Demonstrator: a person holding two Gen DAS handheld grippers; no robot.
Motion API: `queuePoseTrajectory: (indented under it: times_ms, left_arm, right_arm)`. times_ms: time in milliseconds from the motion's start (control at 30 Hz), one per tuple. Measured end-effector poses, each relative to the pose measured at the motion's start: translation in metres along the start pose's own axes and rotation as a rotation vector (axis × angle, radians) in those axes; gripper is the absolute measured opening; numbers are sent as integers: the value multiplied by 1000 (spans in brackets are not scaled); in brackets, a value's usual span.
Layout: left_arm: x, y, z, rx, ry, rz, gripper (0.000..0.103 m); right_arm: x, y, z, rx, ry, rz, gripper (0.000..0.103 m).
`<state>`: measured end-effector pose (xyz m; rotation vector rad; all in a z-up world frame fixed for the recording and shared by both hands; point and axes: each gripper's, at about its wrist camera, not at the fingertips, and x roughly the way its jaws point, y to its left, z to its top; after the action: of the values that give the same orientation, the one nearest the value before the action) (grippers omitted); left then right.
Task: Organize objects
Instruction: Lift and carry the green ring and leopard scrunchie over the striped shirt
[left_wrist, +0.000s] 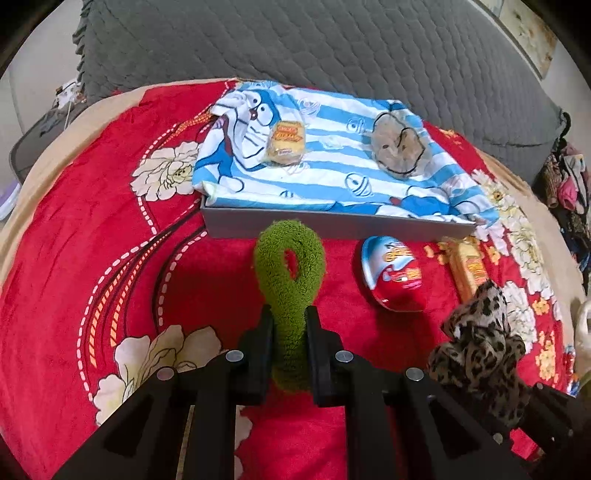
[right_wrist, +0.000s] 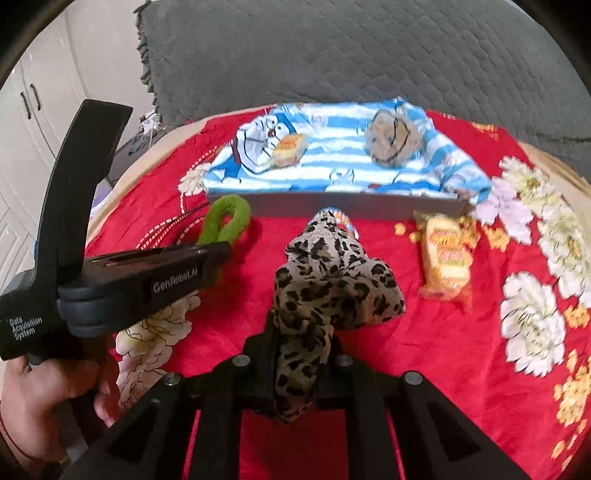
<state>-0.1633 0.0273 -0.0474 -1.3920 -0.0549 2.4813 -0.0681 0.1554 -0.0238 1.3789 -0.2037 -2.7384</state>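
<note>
My left gripper (left_wrist: 289, 314) is shut on a green fuzzy hair tie (left_wrist: 290, 258), held above the red blanket in front of the grey box (left_wrist: 332, 223). My right gripper (right_wrist: 303, 332) is shut on a leopard-print scrunchie (right_wrist: 332, 280); the scrunchie also shows at the right in the left wrist view (left_wrist: 480, 347). The box is lined with a blue striped Doraemon cloth (left_wrist: 325, 173) and holds a yellow snack pack (left_wrist: 286, 142) and a brown scrunchie (left_wrist: 399, 144). A red-and-blue egg toy (left_wrist: 393, 273) and a second yellow snack pack (left_wrist: 467, 266) lie on the blanket before the box.
A red floral blanket (left_wrist: 110, 240) covers the bed, with a grey quilted pillow (left_wrist: 295, 44) behind the box. The left gripper's body and the holding hand (right_wrist: 48, 387) fill the left of the right wrist view. Clothes (left_wrist: 569, 177) pile at the far right.
</note>
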Motion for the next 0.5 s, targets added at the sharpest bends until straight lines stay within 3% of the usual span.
queuePoseTrajectory:
  times_ms: [500]
  left_arm:
    - [-51, -27, -14, 0, -50, 15, 16]
  right_arm:
    - [-44, -3, 2, -26, -52, 16, 13]
